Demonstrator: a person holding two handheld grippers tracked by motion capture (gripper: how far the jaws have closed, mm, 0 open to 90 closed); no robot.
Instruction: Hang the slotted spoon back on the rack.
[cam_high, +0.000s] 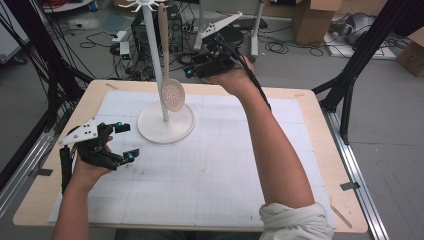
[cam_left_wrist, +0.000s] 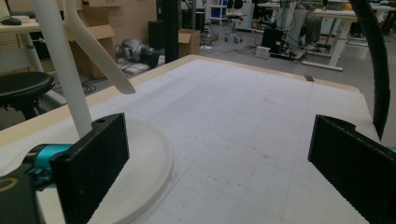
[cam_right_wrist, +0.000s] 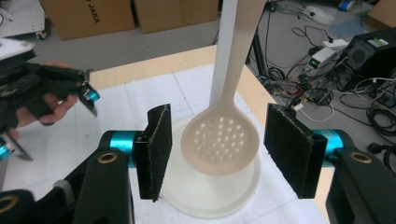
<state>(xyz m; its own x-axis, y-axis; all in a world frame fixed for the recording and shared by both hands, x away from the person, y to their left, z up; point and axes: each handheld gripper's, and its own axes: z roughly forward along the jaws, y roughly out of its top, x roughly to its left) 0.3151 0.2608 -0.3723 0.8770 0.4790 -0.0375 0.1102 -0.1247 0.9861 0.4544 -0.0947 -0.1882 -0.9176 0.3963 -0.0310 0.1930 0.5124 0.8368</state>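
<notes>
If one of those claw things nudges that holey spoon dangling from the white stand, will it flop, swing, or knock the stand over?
The slotted spoon looks like rigid plastic, so it probably won't flop. It hangs free from the top of the stand, so a nudge would likely swing it. The stand's wide round base suggests it won't easily tip.

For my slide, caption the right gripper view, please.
Open right gripper faces a slotted spoon hanging on its white stand.

Stand (cam_high: 165, 120) on mat (cam_high: 210, 170), slotted spoon (cam_high: 172, 94) hanging beside its pole

Grey floor (cam_high: 395, 150), cardboard boxes (cam_high: 312, 17), cables (cam_high: 285, 47)
</notes>
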